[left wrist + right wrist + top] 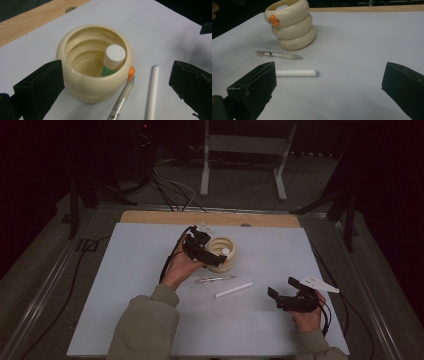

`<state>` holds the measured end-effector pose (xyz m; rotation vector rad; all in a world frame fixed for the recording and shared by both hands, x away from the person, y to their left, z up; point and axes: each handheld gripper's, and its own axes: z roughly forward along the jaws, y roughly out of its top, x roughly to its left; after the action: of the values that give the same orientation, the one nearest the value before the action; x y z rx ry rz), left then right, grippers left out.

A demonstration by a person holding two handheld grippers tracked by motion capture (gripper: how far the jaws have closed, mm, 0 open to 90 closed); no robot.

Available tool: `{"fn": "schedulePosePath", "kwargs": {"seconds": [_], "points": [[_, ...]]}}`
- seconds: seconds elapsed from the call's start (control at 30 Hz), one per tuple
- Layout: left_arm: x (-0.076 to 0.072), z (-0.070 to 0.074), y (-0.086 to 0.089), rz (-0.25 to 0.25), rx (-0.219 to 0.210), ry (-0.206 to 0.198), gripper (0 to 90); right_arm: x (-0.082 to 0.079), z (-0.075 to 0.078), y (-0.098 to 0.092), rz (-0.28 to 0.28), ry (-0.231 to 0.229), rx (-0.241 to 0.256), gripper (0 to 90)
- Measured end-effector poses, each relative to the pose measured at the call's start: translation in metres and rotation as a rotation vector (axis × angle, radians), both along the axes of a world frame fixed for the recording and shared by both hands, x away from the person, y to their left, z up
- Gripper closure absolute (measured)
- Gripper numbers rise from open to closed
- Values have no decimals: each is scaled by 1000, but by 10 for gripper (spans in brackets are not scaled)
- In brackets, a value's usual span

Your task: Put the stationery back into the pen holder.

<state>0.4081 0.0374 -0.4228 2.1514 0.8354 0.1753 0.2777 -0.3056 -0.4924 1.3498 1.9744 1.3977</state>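
Splayed jaws; faint, unreadable lettering on holder (290,25)

A short line of small brown lettering runs along the lowest ring of the cream duck-shaped pot (292,25), at its 6 o'clock side; it is too small to read.

The cream pot (92,82) looks like smooth, shiny plastic, with a small orange plastic beak (131,72) on its side. Inside it stands a tube with a smooth white plastic cap (115,53). The pen (279,55) is see-through plastic with a shiny metal tip. The white stick (295,73) looks dull and chalky. The bench (150,320) has a flat, matt, pale blue-grey top, and bare wood (30,21) shows at its far edge. The left gripper (117,82) has black, matt jaws with a slightly rough look.
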Motion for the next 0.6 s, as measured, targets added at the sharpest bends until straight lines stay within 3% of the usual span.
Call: {"fn": "schedulePosePath", "kwargs": {"seconds": [0.6], "points": [[-19,-9,-1,-32,0,9,3,0,0,0,1,2,-1,0]]}}
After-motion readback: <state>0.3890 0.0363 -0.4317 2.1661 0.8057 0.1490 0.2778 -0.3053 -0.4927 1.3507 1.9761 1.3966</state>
